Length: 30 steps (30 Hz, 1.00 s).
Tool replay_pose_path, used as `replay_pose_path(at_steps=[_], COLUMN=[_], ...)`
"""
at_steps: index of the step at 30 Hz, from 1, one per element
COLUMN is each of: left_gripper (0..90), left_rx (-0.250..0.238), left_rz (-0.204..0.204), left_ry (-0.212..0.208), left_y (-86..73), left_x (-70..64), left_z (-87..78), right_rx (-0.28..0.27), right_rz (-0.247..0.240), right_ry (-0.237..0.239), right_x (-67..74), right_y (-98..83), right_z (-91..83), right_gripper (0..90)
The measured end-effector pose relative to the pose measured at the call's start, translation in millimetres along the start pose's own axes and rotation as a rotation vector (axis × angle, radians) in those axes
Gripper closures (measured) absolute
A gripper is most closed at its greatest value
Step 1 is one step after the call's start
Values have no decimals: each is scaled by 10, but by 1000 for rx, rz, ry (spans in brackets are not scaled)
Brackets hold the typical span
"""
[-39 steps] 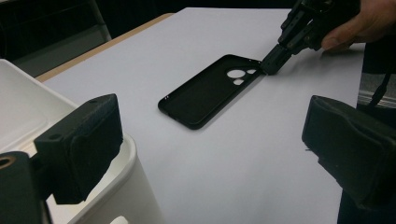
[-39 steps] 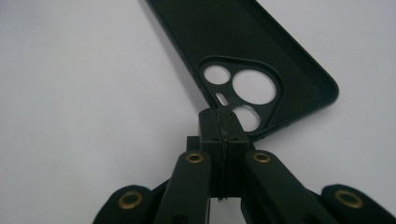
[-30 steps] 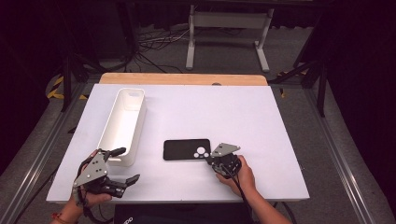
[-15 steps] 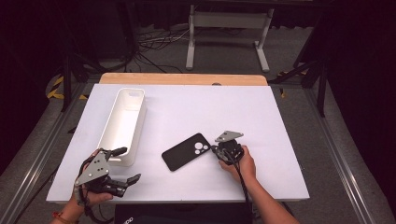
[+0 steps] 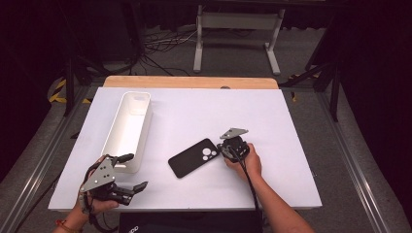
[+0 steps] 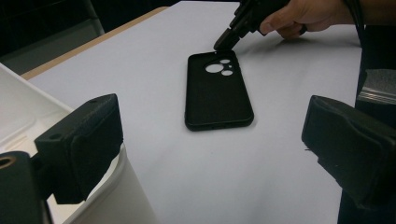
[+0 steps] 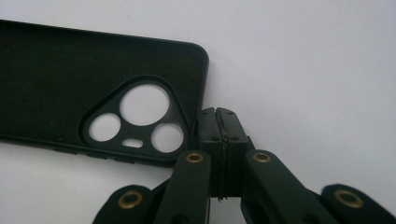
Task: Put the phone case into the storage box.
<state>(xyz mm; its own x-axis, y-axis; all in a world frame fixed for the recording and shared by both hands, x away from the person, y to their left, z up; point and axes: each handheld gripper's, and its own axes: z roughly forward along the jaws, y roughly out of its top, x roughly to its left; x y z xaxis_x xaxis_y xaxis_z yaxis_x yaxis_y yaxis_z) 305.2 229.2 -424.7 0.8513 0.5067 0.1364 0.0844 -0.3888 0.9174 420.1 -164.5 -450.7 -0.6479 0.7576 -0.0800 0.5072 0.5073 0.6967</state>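
A black phone case [image 5: 194,158] lies flat and slanted in the middle of the white table, camera cut-outs toward my right gripper. My right gripper [image 5: 222,149] is shut, and its closed tips [image 7: 217,114] rest against the case's [image 7: 70,79] short end beside the cut-outs, with nothing between the jaws. At the near left, my left gripper [image 5: 131,172] is held just above the table with its jaws open and empty. The left gripper view looks across at the case [image 6: 217,93] and at the right gripper [image 6: 224,43] touching its far end.
A long white tray [image 5: 145,127] stands lengthwise on the left of the table, its near end [image 6: 18,107] right beside my left gripper. A wooden strip [image 5: 189,81] runs along the table's far edge. Cables and a metal stand sit on the floor beyond.
The case has turned from level to slanted, its camera end swinging away from the person. My right gripper moved right and farther away with that end. The left gripper kept still.
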Motion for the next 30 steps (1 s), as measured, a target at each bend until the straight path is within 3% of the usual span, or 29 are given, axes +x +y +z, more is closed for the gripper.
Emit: replay_pose_path(at_steps=[4, 10, 15, 21, 30], left_gripper=[62, 62, 62, 63, 63], left_rx=[-11, -13, -13, -5, 2], left_rz=[-6, -1, -1, 0, -4], left_ry=[0, 3, -1, -5, -10], left_y=[7, 13, 11, 4, 2], left_x=[-10, -18, -35, -19, -17], left_z=[-8, -11, 0, -6, 12], right_rx=[-28, -27, 2, 13, 18], right_rz=[11, -3, -31, -4, -19], right_ry=[5, 64, 81, 62, 46], right_x=[24, 177, 296, 211, 145], right_y=[5, -49, -58, -50, 108], right_z=[-149, -244, -145, -51, 99], right_gripper=[900, 900, 900, 900, 900])
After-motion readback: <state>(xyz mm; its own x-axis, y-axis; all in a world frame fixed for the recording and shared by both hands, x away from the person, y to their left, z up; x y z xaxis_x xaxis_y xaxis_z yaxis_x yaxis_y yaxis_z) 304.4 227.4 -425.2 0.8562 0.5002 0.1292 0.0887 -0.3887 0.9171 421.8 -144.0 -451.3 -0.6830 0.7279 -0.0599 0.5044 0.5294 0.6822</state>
